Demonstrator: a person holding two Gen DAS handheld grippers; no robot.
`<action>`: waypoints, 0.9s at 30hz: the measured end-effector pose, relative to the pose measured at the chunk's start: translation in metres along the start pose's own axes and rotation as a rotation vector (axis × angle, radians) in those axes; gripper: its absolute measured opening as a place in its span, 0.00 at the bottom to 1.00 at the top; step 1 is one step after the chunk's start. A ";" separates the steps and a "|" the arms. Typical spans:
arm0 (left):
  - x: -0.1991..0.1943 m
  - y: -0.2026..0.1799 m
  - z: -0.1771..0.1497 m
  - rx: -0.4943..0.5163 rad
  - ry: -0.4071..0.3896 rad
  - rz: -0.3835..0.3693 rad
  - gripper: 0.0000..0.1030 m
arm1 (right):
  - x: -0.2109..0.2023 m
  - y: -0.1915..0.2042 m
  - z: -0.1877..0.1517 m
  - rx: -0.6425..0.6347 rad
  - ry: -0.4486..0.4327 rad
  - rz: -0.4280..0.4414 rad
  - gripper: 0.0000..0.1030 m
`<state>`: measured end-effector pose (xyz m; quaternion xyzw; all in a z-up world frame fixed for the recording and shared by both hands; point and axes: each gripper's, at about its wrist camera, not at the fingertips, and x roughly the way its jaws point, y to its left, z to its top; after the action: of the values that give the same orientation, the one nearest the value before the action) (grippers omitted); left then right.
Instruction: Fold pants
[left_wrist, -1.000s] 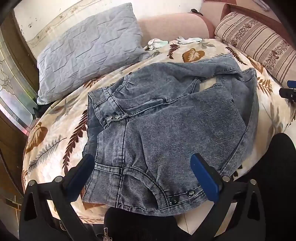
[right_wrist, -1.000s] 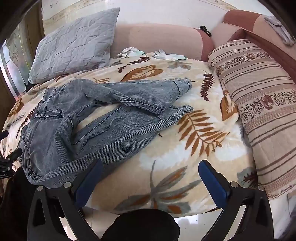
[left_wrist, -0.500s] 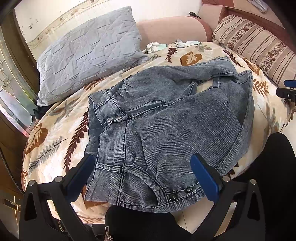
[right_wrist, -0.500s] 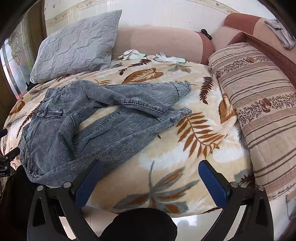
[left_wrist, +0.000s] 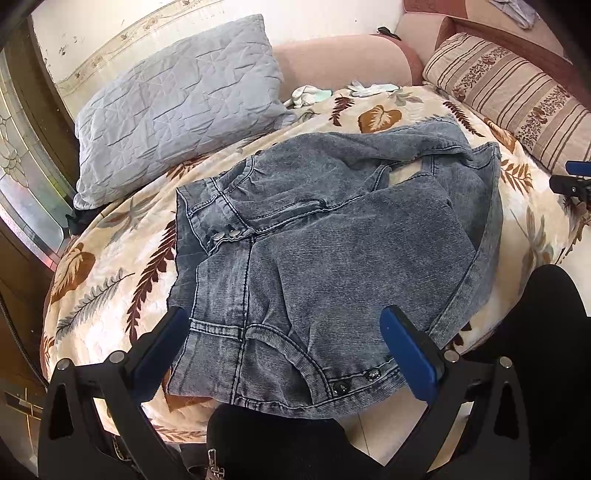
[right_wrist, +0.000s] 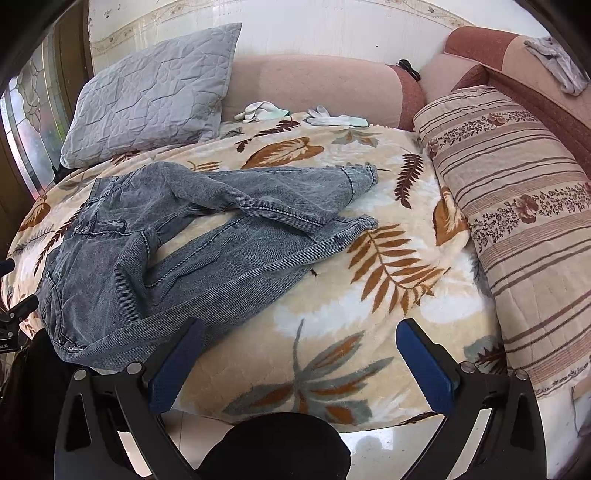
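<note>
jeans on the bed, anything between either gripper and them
Nothing visible. The left gripper, open, hovers right over the grey denim jeans' waistband; the right gripper, open, faces bare leaf-print blanket beside the legs.

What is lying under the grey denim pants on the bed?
The grey denim pants lie on a cream plush blanket with brown leaf prints. The blanket shows around them and between the legs; anything beneath the denim itself is covered.
</note>
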<state>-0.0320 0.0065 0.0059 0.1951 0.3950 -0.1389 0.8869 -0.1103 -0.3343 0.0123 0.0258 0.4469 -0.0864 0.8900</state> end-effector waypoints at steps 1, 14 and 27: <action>-0.001 0.000 0.000 0.000 -0.002 -0.002 1.00 | -0.001 0.000 0.000 0.001 -0.002 0.001 1.00; -0.012 0.011 -0.003 -0.048 -0.010 -0.001 1.00 | -0.006 0.003 -0.004 -0.009 -0.021 0.019 1.00; 0.001 0.023 0.005 -0.138 0.027 -0.037 1.00 | 0.003 0.008 -0.001 -0.025 -0.014 0.035 1.00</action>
<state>-0.0188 0.0241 0.0132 0.1281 0.4192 -0.1248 0.8901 -0.1075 -0.3271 0.0092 0.0218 0.4410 -0.0653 0.8949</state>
